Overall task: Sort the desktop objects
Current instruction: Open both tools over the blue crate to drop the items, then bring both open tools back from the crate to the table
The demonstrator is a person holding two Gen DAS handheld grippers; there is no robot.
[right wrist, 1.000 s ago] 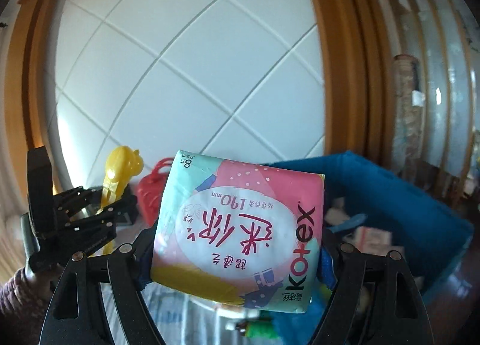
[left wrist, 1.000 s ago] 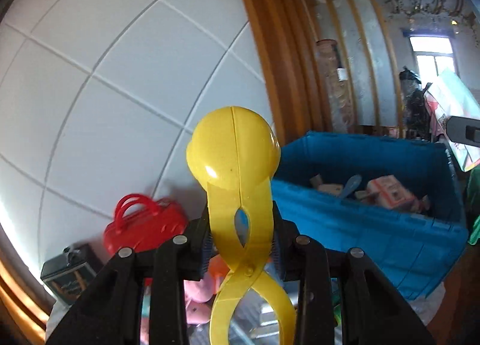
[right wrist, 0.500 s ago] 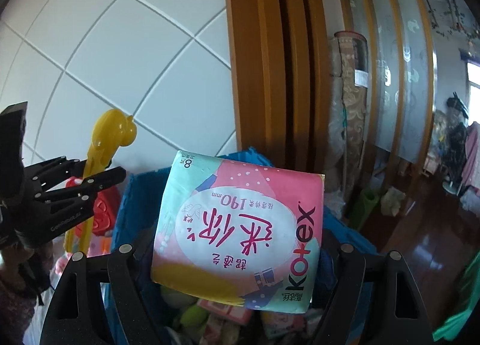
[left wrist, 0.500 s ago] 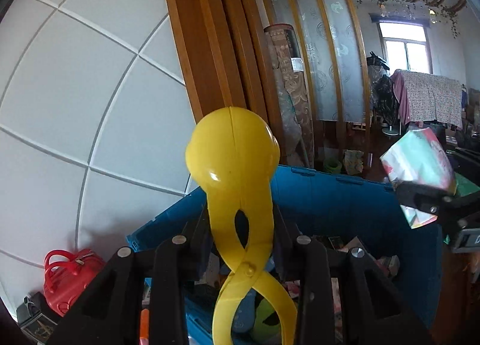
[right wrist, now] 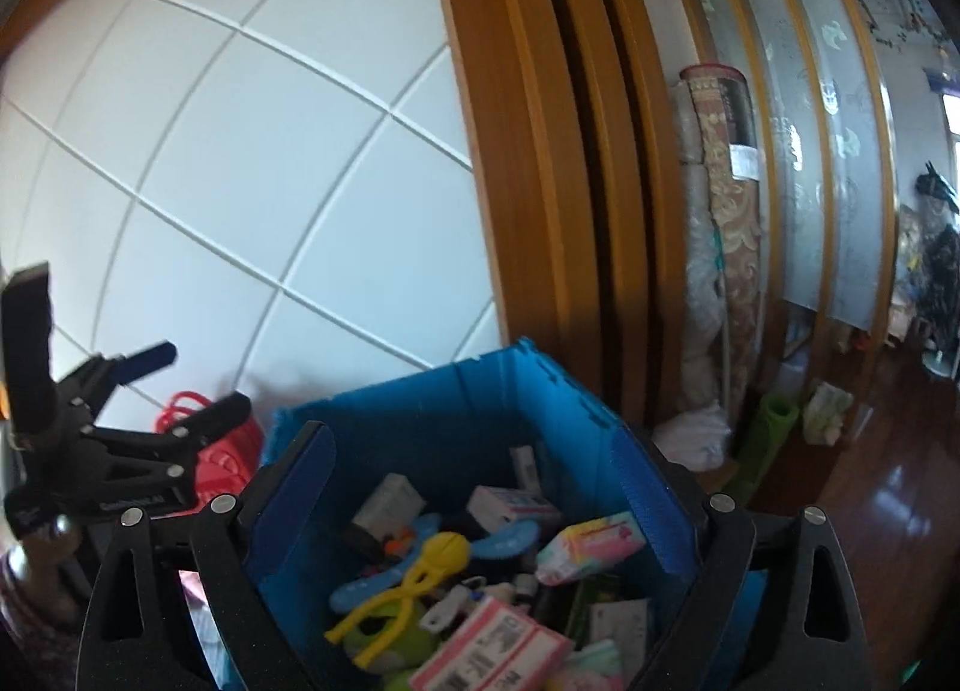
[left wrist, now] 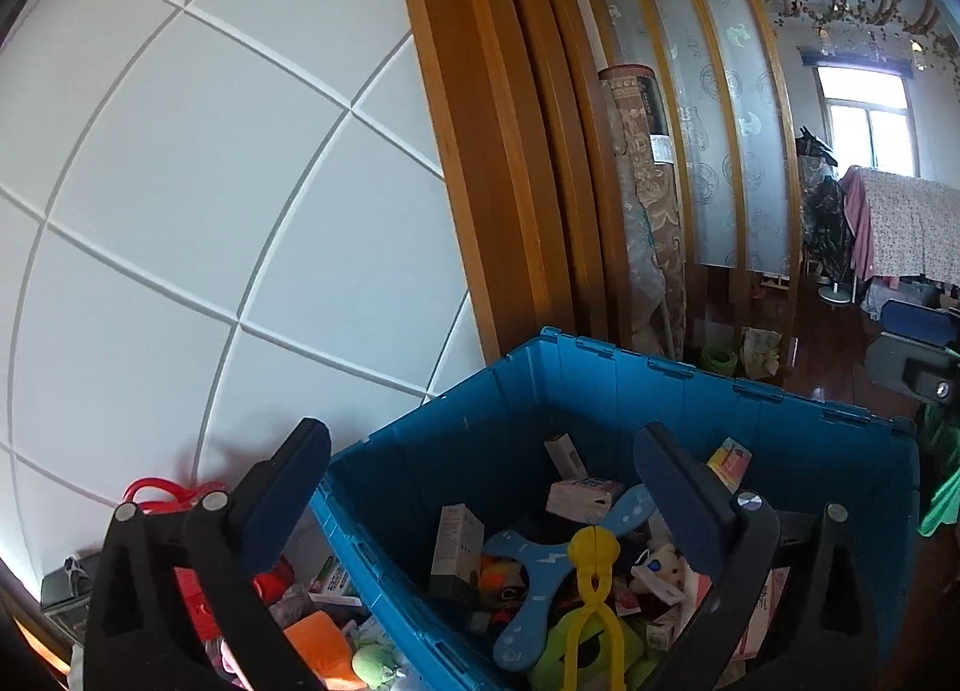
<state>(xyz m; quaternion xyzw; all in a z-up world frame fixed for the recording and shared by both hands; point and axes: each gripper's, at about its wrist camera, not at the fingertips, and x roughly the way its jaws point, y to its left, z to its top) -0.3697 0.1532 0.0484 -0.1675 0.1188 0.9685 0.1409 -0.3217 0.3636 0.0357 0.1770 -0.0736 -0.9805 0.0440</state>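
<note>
My left gripper (left wrist: 480, 487) hovers over the blue bin (left wrist: 720, 385), its jaws opening wide with nothing between them. The yellow ball-headed tongs (left wrist: 591, 583) lie below it in the bin, on a blue boomerang toy. My right gripper (right wrist: 474, 499) is also above the blue bin (right wrist: 456, 409), its jaws opening and empty. The pink-and-teal pad pack (right wrist: 591, 547) rests among boxes in the bin, with the yellow tongs (right wrist: 420, 577) to its left. In the right wrist view the left gripper (right wrist: 192, 382) shows at the left, spread apart.
The bin holds several boxes, toys and packs. A red handbag (left wrist: 162, 496) and a dark box (left wrist: 66, 589) sit left of the bin by the white tiled wall. A wooden door frame (left wrist: 498, 181), a rolled carpet (left wrist: 642, 199) and a green roll (right wrist: 768, 439) stand behind.
Both grippers swung right over the blue bin and opened. The yellow tongs left the left gripper and the pad pack left the right one; both now lie in the bin.
</note>
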